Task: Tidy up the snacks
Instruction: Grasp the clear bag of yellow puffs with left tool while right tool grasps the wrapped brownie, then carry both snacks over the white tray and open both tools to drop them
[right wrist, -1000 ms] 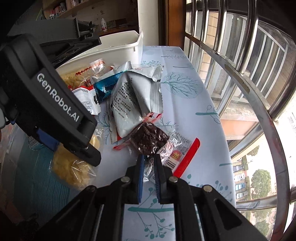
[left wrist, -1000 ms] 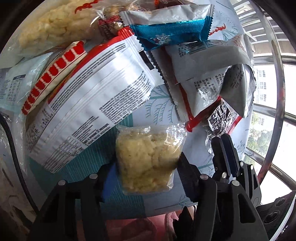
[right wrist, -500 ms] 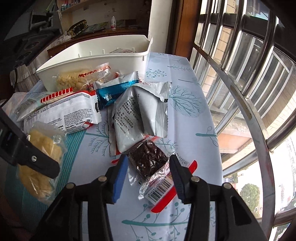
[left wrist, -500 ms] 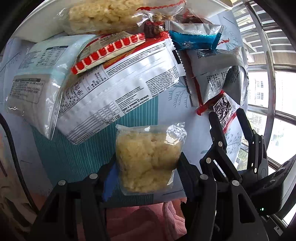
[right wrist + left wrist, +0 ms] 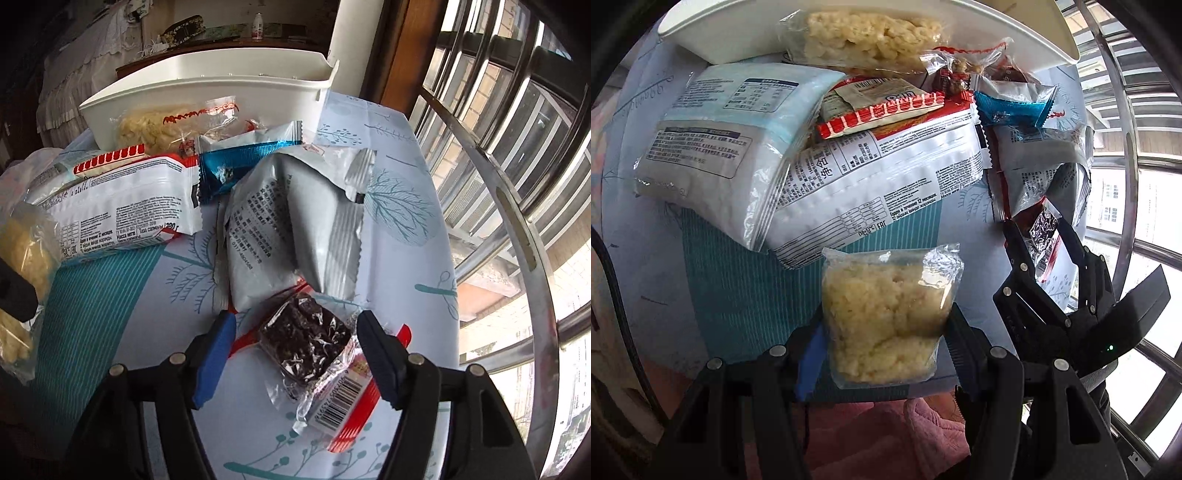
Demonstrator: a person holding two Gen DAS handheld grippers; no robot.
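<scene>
Left tool [image 5: 884,334] around rice-puff packet [image 5: 886,314]

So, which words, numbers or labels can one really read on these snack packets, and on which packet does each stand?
"净含": on the large white packet.
"Масса нетто" and "290 г": same packet, right wrist view.
"0317-4800": on the grey packet, last digits unclear.
Barcode digits on the dark snack's wrapper: blurred.
Remaining fine print: too small.

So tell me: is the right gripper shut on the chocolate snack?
No, the right gripper stands open, its fingers either side of the chocolate snack lying on the table.
</scene>
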